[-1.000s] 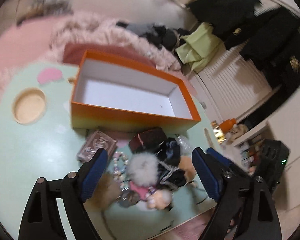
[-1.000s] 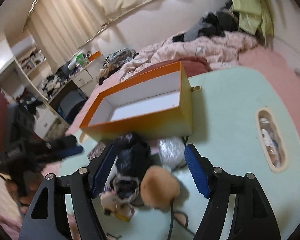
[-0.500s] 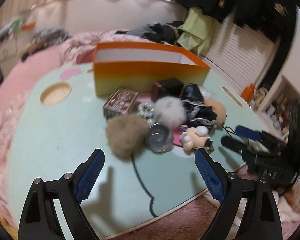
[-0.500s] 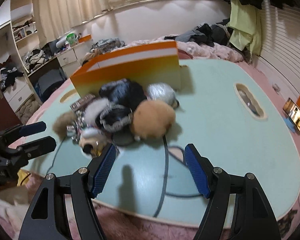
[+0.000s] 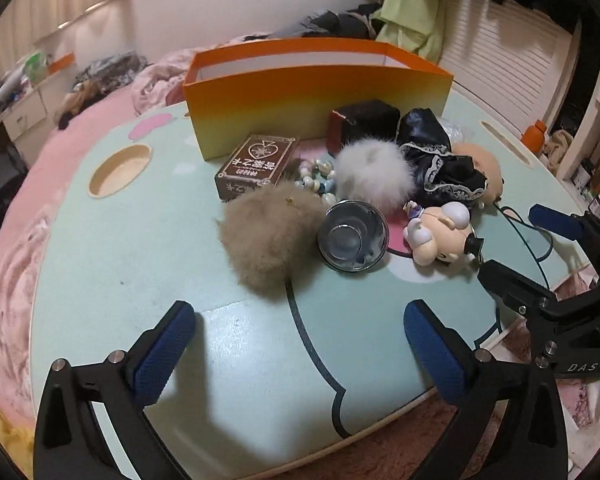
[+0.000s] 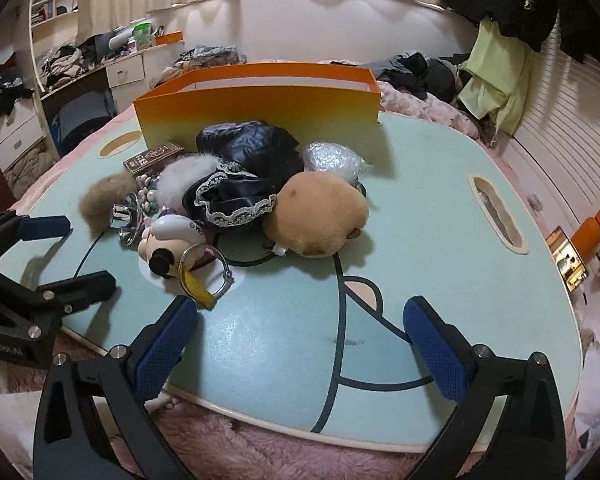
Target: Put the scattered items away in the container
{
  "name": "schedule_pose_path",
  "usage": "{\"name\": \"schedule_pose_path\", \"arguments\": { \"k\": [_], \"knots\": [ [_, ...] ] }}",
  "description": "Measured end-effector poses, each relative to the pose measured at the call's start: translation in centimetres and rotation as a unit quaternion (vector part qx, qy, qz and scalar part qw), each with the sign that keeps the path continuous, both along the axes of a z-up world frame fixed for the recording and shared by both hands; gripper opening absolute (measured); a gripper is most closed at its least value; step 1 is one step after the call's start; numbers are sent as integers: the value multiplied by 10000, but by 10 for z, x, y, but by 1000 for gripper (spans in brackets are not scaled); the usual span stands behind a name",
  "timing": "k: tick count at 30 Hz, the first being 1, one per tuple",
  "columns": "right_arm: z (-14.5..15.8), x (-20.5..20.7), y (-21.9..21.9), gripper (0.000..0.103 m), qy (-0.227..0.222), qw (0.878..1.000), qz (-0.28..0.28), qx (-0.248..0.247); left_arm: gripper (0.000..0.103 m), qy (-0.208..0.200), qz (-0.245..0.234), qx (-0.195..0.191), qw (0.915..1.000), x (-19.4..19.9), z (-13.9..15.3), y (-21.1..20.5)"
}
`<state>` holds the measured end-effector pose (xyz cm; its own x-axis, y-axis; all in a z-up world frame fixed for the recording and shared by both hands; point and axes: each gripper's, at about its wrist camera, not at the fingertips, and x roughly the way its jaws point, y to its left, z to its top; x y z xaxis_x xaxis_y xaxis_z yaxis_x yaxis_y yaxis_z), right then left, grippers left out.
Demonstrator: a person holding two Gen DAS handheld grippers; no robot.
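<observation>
Cardboard, orange outside and white inside, forms the long open box point(image 5: 316, 92) at upper centre of the left wrist view; its contents are hidden behind the near wall. Against that wall lie a brown card pack point(image 5: 256, 166), tan fur pompom point(image 5: 270, 234), white fur pompom point(image 5: 374, 178), clear glass cup point(image 5: 352, 236) and small doll figure point(image 5: 440, 236). Left gripper point(image 5: 298, 344) and right gripper point(image 6: 300, 340) have just been opening; both gape, released and empty, over bare mint table point(image 5: 140, 264) below the heap.
</observation>
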<state>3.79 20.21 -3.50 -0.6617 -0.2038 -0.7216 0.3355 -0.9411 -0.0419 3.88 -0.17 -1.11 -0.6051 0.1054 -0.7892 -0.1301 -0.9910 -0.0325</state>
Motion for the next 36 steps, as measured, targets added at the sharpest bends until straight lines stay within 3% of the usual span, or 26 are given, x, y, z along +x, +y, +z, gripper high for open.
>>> {"name": "schedule_pose_path", "arguments": {
  "k": [36],
  "knots": [
    [0, 5, -5, 103, 107, 9999, 50, 34, 103, 130, -144, -7, 9998, 3, -3, -4]
  ]
}}
